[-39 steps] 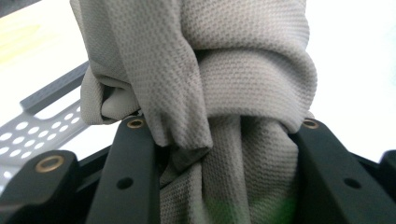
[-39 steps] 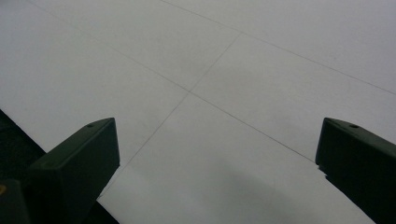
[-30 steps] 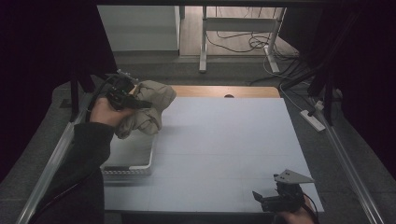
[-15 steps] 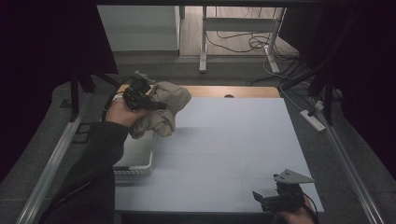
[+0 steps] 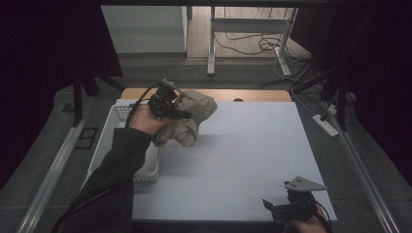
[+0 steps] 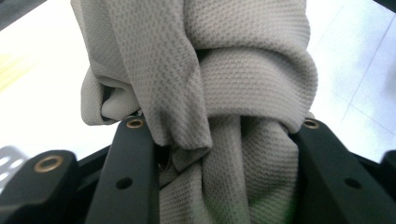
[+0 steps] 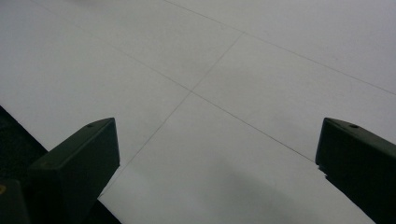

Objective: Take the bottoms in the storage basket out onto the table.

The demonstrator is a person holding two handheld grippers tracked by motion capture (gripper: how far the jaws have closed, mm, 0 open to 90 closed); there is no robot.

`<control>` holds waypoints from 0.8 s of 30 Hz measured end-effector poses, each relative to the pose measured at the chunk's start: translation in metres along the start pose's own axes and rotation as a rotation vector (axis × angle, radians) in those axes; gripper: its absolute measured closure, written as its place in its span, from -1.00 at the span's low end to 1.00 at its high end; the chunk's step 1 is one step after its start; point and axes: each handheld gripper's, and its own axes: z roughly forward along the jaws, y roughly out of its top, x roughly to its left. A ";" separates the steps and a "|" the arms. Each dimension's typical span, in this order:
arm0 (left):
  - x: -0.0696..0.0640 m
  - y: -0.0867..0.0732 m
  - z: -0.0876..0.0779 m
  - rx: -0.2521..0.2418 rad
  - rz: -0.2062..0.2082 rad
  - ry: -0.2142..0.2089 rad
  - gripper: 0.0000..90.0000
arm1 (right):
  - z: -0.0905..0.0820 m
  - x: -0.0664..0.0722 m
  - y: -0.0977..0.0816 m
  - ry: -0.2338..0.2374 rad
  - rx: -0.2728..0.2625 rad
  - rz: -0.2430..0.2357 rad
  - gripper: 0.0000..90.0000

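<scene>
- Carrying is the step in hand: the left hand-held gripper [image 5: 182, 114] has a bunched beige cloth [image 5: 192, 116] pinched in its jaws and holds it in the air, past the right edge of the white basket [image 5: 111, 141] and above the far left part of the desk [image 5: 243, 160].
- Seen in the left gripper view, the cloth [image 6: 224, 93] is packed between the 2 black jaws, with folds wrapping over one another and bulging above the tips; the jaws stand closed against the fabric, held apart only by its bulk.
- The cloth hangs in a loose bundle below the grip in the high view, clear of the desk surface as far as I can tell, its lower folds just beside the basket's rim.
- The right hand-held gripper [image 5: 286, 209] rests low at the near right corner of the desk, well apart from the cloth; in the right gripper view its jaws stand wide apart with nothing between them, only the bare white desk [image 7: 224, 84] with faint lines.
- Judging from this, the next move calls for bringing the bundle toward the open middle of the desk and lowering it until the fabric settles before the jaws let go.
- The right hand-held gripper would then need to come across to take a free edge, since the bundle is folded in on itself and 1 grip alone will not spread it.
</scene>
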 end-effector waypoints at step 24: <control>-0.039 0.024 0.079 0.034 0.083 -0.077 0.32 | 0.000 0.001 0.000 0.004 0.005 -0.012 -1.00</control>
